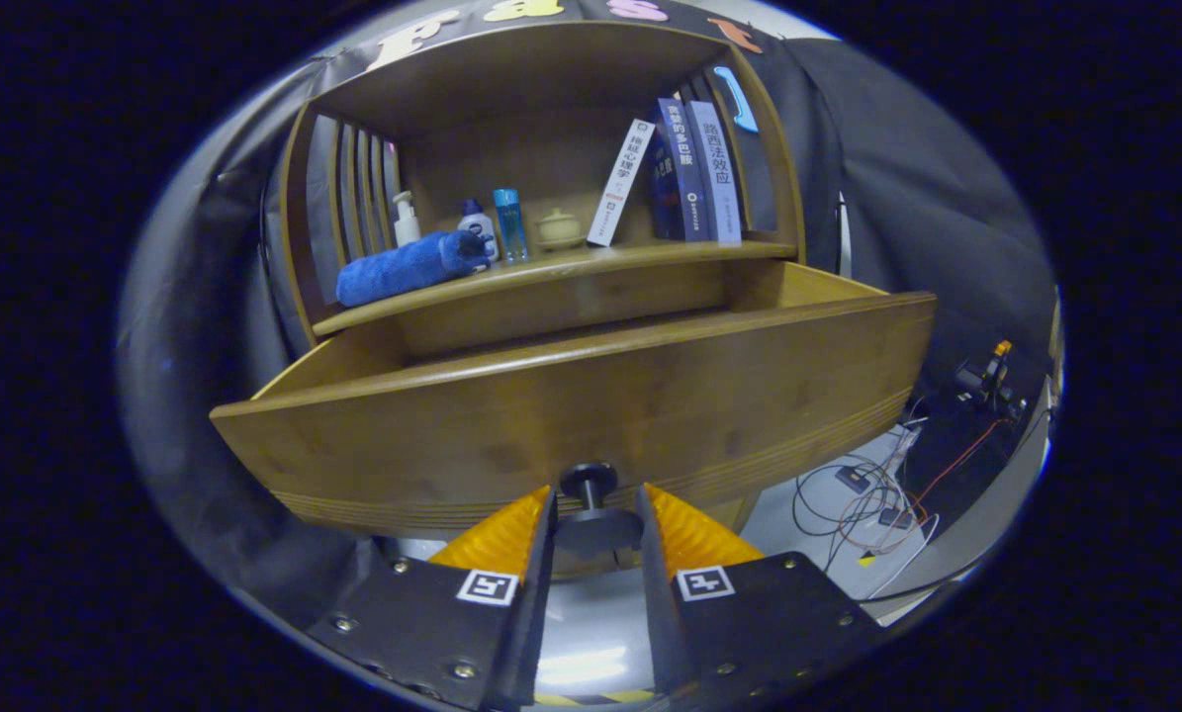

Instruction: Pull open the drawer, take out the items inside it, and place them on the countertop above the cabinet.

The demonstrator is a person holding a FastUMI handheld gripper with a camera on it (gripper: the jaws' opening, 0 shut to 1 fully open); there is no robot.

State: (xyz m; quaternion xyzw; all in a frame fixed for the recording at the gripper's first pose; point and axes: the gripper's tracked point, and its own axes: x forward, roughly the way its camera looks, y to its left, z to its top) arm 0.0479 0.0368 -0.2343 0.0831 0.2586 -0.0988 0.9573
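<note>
Looking along the tongs [595, 514], we see their two fingers [500, 539] set at a narrow gap on either side of the dark round knob [589, 483] of the drawer [591, 396]. The knob's stem and base plate sit between the fingers; we cannot tell whether both fingers press on it.

The drawer stands pulled out of the wooden cabinet [551, 69], with its curved front panel directly ahead of the fingers. From this low angle the front panel hides the drawer's interior, so we cannot tell what lies inside.

Above the drawer runs the tabletop [650, 259] of the cabinet, which carries the following items:
- a rolled blue towel [408, 267], lying on its side at the left end;
- a white pump bottle [406, 220], upright behind the towel;
- a white bottle with a blue cap [476, 225], touching the towel's right end;
- a clear blue bottle [509, 223], just beside it;
- a small pale lidded pot [559, 227], near the middle;
- a white book [620, 183], tilted and leaning toward a row of upright dark books [694, 170] at the right end.

A blue hook-shaped object [737, 99] hangs at the cabinet's upper right side. Beyond the drawer's right end, on the floor, lie tangled cables [872, 494] and a small device [986, 376].
</note>
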